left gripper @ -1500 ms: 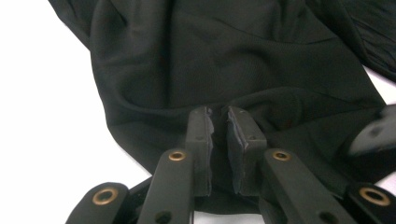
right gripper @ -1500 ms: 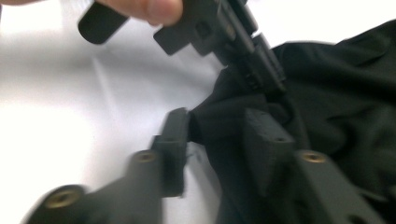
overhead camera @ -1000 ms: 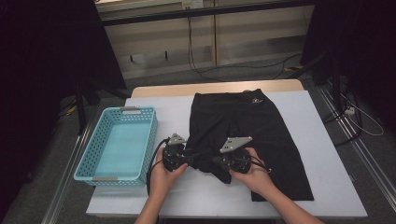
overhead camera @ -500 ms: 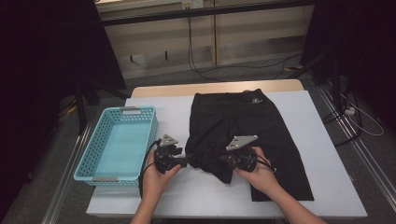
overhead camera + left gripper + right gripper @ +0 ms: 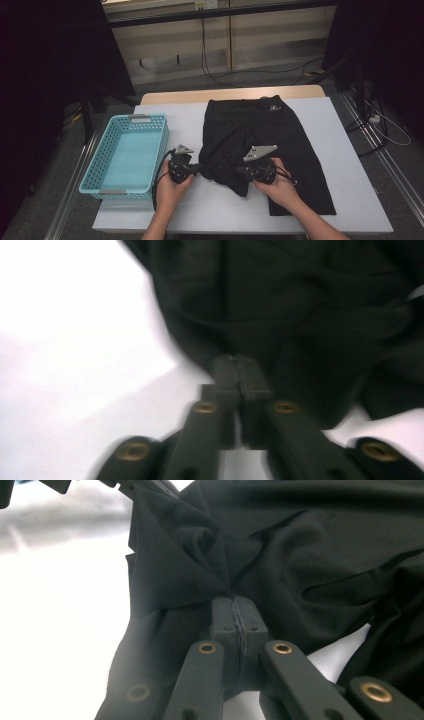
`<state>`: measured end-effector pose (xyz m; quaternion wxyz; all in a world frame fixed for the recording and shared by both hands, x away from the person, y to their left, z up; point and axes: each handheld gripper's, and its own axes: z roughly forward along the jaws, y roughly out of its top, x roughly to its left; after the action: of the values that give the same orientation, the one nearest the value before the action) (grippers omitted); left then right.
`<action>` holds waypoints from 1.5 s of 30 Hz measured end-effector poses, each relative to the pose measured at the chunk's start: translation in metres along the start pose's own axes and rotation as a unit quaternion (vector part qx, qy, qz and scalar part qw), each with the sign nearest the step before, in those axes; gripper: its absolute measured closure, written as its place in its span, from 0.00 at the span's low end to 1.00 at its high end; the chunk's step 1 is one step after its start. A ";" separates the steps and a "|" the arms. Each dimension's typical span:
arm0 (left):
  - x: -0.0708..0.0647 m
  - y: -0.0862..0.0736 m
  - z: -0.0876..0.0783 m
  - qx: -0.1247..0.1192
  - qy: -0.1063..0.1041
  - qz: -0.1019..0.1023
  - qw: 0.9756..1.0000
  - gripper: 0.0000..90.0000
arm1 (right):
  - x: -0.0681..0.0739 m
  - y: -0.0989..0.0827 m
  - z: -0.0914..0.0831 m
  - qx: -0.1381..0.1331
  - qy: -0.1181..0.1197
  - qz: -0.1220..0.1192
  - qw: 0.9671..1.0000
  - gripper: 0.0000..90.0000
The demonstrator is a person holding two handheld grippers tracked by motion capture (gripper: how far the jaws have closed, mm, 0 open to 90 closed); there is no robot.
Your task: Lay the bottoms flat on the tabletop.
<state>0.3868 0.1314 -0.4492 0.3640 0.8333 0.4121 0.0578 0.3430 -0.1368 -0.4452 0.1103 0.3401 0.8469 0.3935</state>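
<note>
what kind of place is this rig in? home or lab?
Most likely a lab or data-collection room, not a home. A bare work table stands among dark curtains, loose cables run along the floor, and metal rails flank the table. On it lie black shorts and a turquoise basket.

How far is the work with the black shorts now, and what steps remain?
Done so far: the black shorts lie spread on the table, one leg already bunched inward. In hand: the right gripper is shut on the fabric, and the left gripper has just closed at its edge. Left: probably finish folding and put them in the blue basket, which holds nothing.
</note>
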 end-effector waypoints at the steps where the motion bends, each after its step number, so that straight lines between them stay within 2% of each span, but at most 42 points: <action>1: 0.000 0.001 0.000 0.004 0.000 0.004 1.000 1.00 | 0.000 0.000 0.000 0.000 0.002 0.000 1.000 1.00; 3: 0.001 0.005 -0.002 0.008 0.002 0.013 1.000 1.00 | 0.001 0.000 0.000 -0.002 0.004 -0.001 1.000 1.00; 5: 0.003 0.008 -0.005 0.000 0.000 0.006 1.000 1.00 | 0.002 0.001 0.001 -0.004 0.008 -0.003 1.000 1.00; 11: 0.013 0.016 -0.018 -0.050 0.031 -0.005 0.998 1.00 | 0.006 0.001 0.005 -0.001 0.009 -0.006 1.000 0.98; 14: 0.015 0.014 -0.017 -0.057 0.030 -0.013 0.998 0.98 | 0.008 0.001 0.007 0.001 0.004 -0.005 1.000 0.92; 15: 0.015 0.014 -0.017 -0.059 0.031 -0.006 0.998 0.91 | 0.008 0.001 0.007 -0.002 0.002 -0.005 1.000 0.90; 16: 0.014 0.013 -0.018 -0.058 0.024 -0.008 0.998 0.81 | 0.009 0.001 0.006 -0.004 0.003 -0.006 1.000 0.88; 18: 0.010 0.014 -0.021 -0.069 0.009 -0.010 0.997 0.69 | 0.009 0.002 0.004 -0.011 -0.001 -0.006 1.000 0.79; 20: 0.005 0.015 -0.024 -0.077 0.002 0.000 0.997 0.51 | 0.010 0.002 0.001 -0.015 -0.003 -0.008 1.000 0.77; 22: 0.000 0.016 -0.027 -0.083 -0.007 0.018 0.996 0.41 | 0.011 0.003 -0.002 -0.020 -0.004 -0.009 1.000 0.73; 24: -0.006 0.016 -0.029 -0.079 -0.014 0.033 0.996 0.36 | 0.014 0.003 -0.004 -0.022 -0.002 -0.012 1.000 0.70; 27: -0.011 0.017 -0.033 -0.085 -0.023 0.038 0.995 0.34 | 0.018 0.004 -0.007 -0.023 -0.001 -0.017 1.000 0.67; 31: -0.018 0.015 -0.035 -0.077 -0.033 0.046 0.995 0.37 | 0.024 0.004 -0.011 -0.028 0.004 -0.026 0.999 0.66; 33: -0.020 0.014 -0.032 -0.071 -0.040 0.044 0.996 0.37 | 0.027 0.004 -0.013 -0.033 0.013 -0.023 0.999 0.66; 37: -0.023 0.012 -0.027 -0.062 -0.038 0.054 0.996 0.36 | 0.033 0.006 -0.016 -0.041 0.021 -0.023 0.999 0.66; 39: -0.023 0.012 -0.026 -0.061 -0.036 0.056 0.996 0.35 | 0.037 0.006 -0.015 -0.041 0.036 -0.021 0.998 0.66; 41: -0.023 0.012 -0.025 -0.060 -0.035 0.058 0.996 0.35 | 0.044 0.004 -0.011 -0.039 0.064 -0.016 0.997 0.67; 43: -0.023 0.013 -0.025 -0.060 -0.036 0.060 0.996 0.35 | 0.053 0.004 -0.007 -0.019 0.054 -0.044 0.997 0.67; 45: -0.026 0.013 -0.025 -0.054 -0.043 0.071 0.995 0.36 | 0.058 0.002 -0.001 -0.006 0.051 -0.057 0.997 0.70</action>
<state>0.3685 0.1214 -0.4170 0.4209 0.8414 0.3319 0.0694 0.3004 -0.0984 -0.4384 0.0910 0.2697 0.8672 0.4085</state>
